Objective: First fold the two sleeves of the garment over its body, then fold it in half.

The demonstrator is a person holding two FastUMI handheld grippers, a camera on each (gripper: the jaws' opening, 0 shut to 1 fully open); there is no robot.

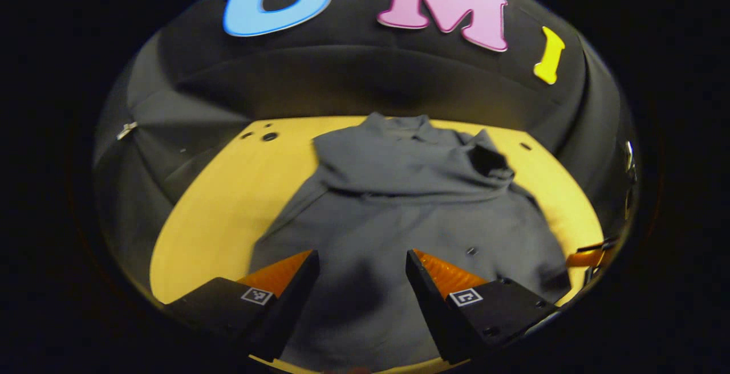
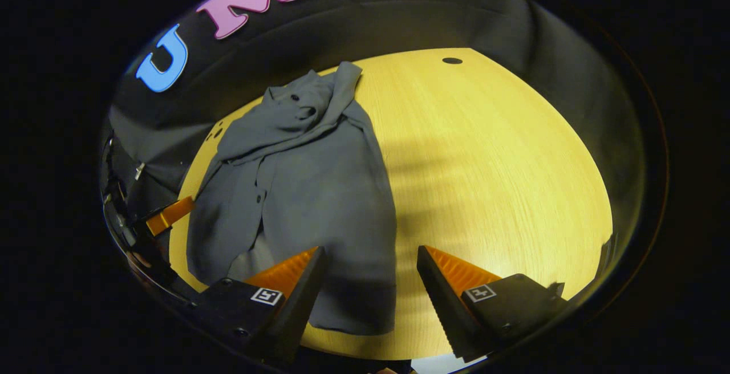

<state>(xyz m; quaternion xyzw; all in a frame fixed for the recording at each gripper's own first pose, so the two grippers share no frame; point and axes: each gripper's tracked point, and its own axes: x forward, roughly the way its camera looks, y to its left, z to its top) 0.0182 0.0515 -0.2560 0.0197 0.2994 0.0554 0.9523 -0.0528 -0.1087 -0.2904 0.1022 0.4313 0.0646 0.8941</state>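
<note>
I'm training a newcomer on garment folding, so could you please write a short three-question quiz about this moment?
1. True or false: the left gripper is shut on the grey garment.
2. The garment lies on: A) a wooden table; B) a metal tray; C) a carpet.
3. Fill in: both sleeves lie folded over the garment's ____.

Key: 1 false, both the left gripper and the right gripper are open; 2 A; 3 body.

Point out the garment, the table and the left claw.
garment (image 1: 399,220): left gripper view, body panel.
table (image 2: 490,157): right gripper view, bare top.
left claw (image 1: 360,271): left gripper view, gap between open fingertips.
</note>
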